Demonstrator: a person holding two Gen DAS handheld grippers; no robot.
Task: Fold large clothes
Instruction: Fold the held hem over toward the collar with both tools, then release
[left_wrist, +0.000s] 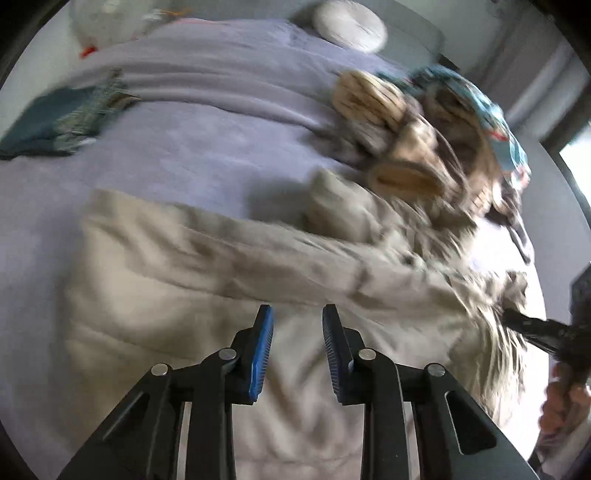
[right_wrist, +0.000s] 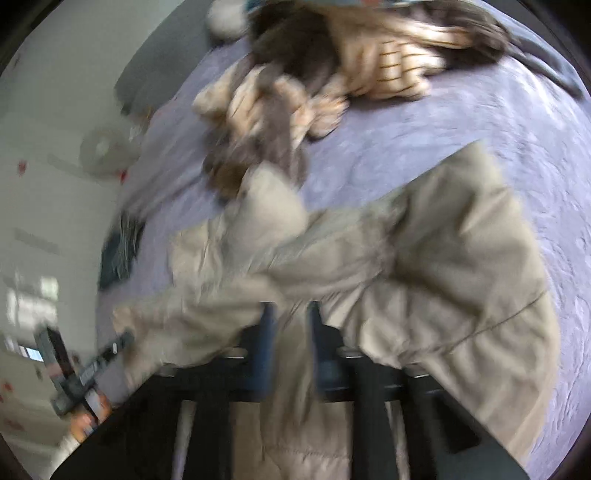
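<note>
A beige quilted jacket (left_wrist: 192, 273) lies spread on a lilac bedspread (left_wrist: 207, 144), with one sleeve folded across its body. My left gripper (left_wrist: 298, 314) hovers just above the jacket's middle, its blue pads apart and nothing between them. At the right edge the right gripper (left_wrist: 524, 325) reaches into the jacket's fringed edge. In the right wrist view the jacket (right_wrist: 443, 266) fills the centre. My right gripper (right_wrist: 291, 308) sits low against it, blurred, with a gap between its pads and cloth draped beside the left finger. The left gripper (right_wrist: 88, 365) shows at lower left.
A heap of unfolded clothes (left_wrist: 424, 140) lies beyond the jacket, also seen as a pile (right_wrist: 332, 74) at the top. A folded dark teal garment (left_wrist: 55, 122) rests at the bed's left side. A pale pillow (left_wrist: 351, 26) sits at the far end. A hand (left_wrist: 561, 402) holds the right tool.
</note>
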